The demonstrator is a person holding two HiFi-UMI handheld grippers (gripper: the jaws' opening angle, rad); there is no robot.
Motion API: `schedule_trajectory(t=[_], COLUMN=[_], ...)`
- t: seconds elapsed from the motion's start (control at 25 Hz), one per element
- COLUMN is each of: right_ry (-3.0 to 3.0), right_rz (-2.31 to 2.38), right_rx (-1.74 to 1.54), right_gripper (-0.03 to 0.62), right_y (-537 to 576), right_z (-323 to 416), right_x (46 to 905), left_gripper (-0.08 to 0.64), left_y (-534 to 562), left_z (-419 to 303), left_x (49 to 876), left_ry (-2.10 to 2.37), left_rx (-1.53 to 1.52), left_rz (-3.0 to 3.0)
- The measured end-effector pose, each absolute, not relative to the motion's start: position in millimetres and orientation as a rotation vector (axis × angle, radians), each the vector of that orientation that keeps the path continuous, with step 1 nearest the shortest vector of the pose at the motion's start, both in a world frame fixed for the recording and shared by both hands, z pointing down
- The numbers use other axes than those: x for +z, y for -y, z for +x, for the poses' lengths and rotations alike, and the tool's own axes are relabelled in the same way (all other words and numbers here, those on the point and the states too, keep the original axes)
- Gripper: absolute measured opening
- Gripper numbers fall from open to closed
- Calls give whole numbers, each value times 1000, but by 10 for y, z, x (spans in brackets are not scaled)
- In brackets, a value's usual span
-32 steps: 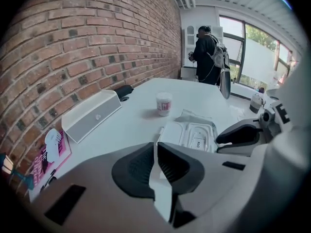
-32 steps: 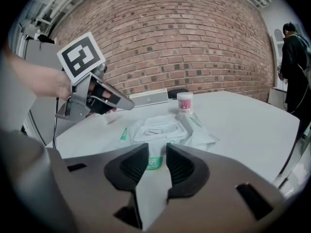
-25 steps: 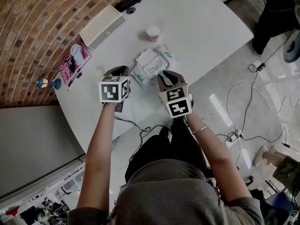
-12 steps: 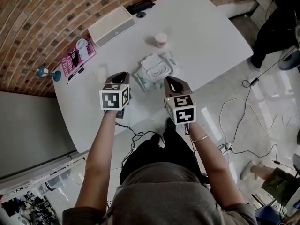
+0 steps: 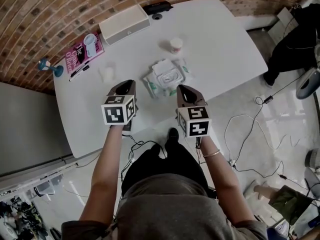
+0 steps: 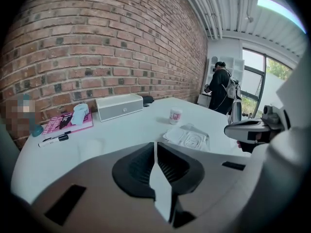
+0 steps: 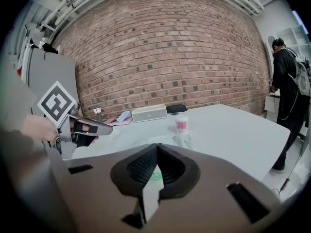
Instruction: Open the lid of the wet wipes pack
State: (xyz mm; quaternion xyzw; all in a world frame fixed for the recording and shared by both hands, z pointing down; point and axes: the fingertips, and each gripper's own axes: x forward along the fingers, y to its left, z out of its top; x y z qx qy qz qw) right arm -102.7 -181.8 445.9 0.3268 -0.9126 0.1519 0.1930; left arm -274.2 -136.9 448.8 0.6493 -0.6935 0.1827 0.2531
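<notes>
The right gripper (image 5: pixel 183 89) has just been closing its jaws, which now meet on nothing. The left gripper (image 5: pixel 126 83) is likewise pressed together and empty, so neither holds the wet wipes pack (image 5: pixel 166 77), which lies flat on the white table (image 5: pixel 220 39) at 12 o'clock from the gap between them. A second earlier the right tips sat at the pack's near edge, and now both grippers stand drawn back toward the person and clear of it, which suggests a finished or abandoned try, though whether the lid is raised cannot be told.
</notes>
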Motion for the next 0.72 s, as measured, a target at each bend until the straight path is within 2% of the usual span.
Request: schedule_trajectory(t=[0.72], right_ry=[2579], right_rz=[900], right_rx=[438], right_gripper=[3], right_y=[1872], right_z=[-964], right_x=[4371], left_gripper=[35], left_y=[1201], left_z=[-2649], left_x=[4403], left_ry=[1939], left_rx=[333], left_rz=[1750])
